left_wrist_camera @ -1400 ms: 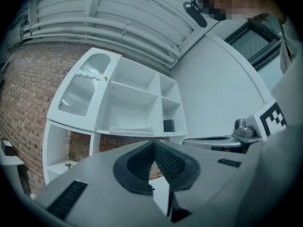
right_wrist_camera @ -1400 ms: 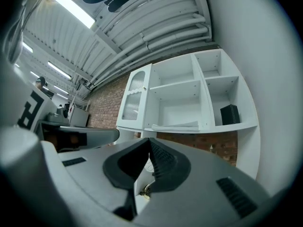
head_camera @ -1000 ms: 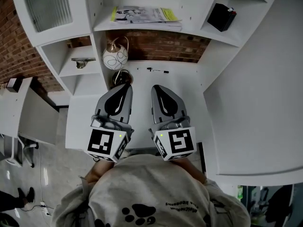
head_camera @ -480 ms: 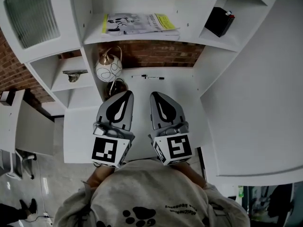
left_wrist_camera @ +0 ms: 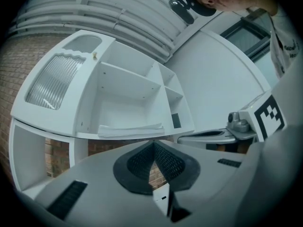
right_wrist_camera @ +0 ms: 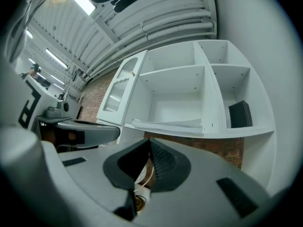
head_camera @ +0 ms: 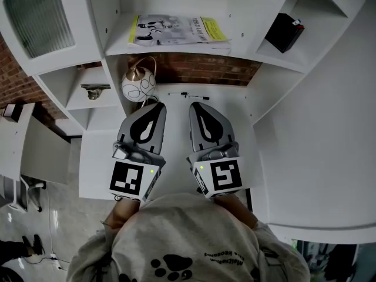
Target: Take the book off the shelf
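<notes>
The left tongs (head_camera: 154, 107) and the right tongs (head_camera: 197, 107) are held side by side, low over the white counter (head_camera: 236, 119). Each pair is pressed together with nothing between its tips. Both point at the shelf unit, which looks like a ready stance before the reach, not a grasp. The book (head_camera: 176, 29) lies flat on the middle shelf (head_camera: 176, 47), ahead of and above both tongs and well apart from them. Its front edge sits close to the shelf lip, so it can probably be pinched there and drawn straight out. It is the only thing in that compartment. The compartment ahead and to the right of the right tongs holds a black box (head_camera: 284, 32), leaning toward its back corner. Under the book's shelf, just ahead of the left tongs, stands a round white jug (head_camera: 138, 84) with a brass handle. A pen (head_camera: 189, 94) lies on the counter ahead of the gap between the two pairs. A small nook left of the left tongs holds a dark object (head_camera: 93, 90) too small to identify. The ribbed glass door (head_camera: 38, 15) further left hides whatever is behind it.
</notes>
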`<state>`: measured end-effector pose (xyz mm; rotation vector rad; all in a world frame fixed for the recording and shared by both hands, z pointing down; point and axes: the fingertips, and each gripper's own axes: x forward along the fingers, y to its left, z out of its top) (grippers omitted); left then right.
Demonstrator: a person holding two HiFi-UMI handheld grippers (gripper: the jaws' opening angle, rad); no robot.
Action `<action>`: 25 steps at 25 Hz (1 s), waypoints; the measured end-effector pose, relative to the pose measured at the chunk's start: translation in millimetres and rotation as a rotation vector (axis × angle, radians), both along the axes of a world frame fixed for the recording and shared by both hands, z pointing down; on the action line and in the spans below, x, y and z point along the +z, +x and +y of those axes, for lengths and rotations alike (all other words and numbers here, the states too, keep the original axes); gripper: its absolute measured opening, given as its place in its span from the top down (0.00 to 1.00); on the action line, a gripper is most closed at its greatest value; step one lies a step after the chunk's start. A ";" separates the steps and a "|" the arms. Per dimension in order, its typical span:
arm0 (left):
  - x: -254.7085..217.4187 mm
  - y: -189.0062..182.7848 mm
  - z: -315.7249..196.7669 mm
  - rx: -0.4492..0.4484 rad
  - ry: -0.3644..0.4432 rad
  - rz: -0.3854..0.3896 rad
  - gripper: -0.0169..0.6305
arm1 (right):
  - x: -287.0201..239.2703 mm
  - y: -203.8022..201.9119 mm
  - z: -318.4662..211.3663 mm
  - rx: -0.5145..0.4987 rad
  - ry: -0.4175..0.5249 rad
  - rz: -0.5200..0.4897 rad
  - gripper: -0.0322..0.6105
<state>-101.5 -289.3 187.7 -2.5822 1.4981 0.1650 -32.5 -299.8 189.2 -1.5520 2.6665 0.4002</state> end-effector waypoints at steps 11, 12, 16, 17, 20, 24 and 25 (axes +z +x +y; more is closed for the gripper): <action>-15.4 5.0 -20.2 -0.006 0.048 -0.040 0.96 | -18.8 4.5 -24.7 -0.015 0.079 0.030 0.92; -17.2 6.0 -21.9 -0.006 0.057 -0.050 0.96 | -20.3 5.2 -26.7 -0.016 0.084 0.035 0.92; -22.2 8.6 -30.6 -0.016 0.091 -0.112 0.96 | -28.3 2.9 -34.1 -0.031 0.085 0.038 0.92; -23.2 8.9 -32.5 -0.017 0.099 -0.127 0.96 | -29.8 1.2 -36.2 -0.039 0.089 0.046 0.92; -23.4 10.3 -38.1 -0.018 0.118 -0.191 0.96 | -30.5 -3.6 -42.9 -0.063 0.103 0.092 0.92; -26.1 13.3 -46.8 -0.021 0.156 -0.314 0.96 | -28.5 -6.4 -52.3 -0.055 0.134 0.231 0.92; -27.9 13.3 -49.0 -0.027 0.168 -0.349 0.96 | -28.3 -6.3 -54.8 -0.048 0.141 0.269 0.92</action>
